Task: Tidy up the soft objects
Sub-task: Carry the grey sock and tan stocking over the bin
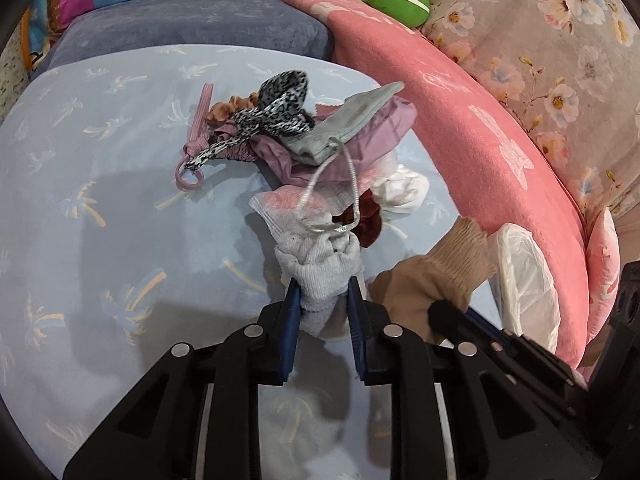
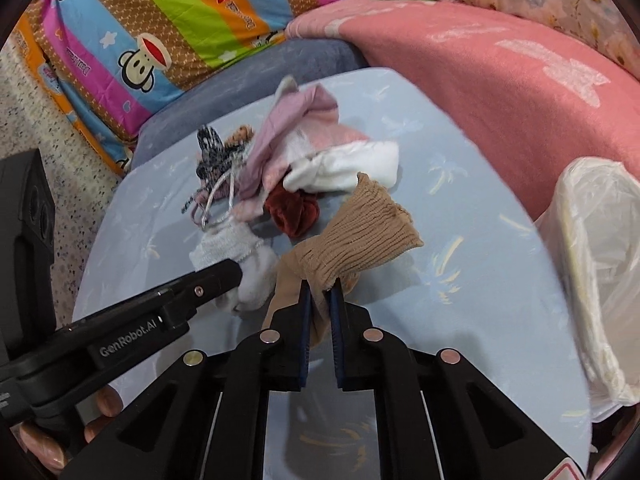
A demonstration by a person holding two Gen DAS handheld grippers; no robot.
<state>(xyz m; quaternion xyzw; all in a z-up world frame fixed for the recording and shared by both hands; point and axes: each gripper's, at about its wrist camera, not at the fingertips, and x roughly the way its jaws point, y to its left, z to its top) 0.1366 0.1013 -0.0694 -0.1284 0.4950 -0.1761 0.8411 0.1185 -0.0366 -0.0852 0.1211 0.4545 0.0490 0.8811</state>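
Note:
My left gripper (image 1: 322, 290) is shut on a grey-white sock (image 1: 320, 268), held just above the pale blue sheet (image 1: 100, 184); a silver cord (image 1: 344, 168) loops off the sock. My right gripper (image 2: 320, 286) is shut on a tan ribbed sock (image 2: 360, 232), whose cuff sticks up to the right. The tan sock (image 1: 436, 276) also shows at the right of the left wrist view. Behind both lies a pile (image 1: 320, 136): a leopard-print band (image 1: 280, 104), mauve cloth (image 2: 276, 136), a white sock (image 2: 352, 168) and a dark red scrunchie (image 2: 294, 210).
A bin lined with a white plastic bag (image 2: 600, 280) stands at the right edge of the sheet. A pink blanket (image 2: 480, 92) curves behind it, a grey-blue cushion (image 1: 192, 28) and a striped cartoon pillow (image 2: 160, 40) lie at the back. Fingers of a hand (image 2: 104, 404) hold the left gripper.

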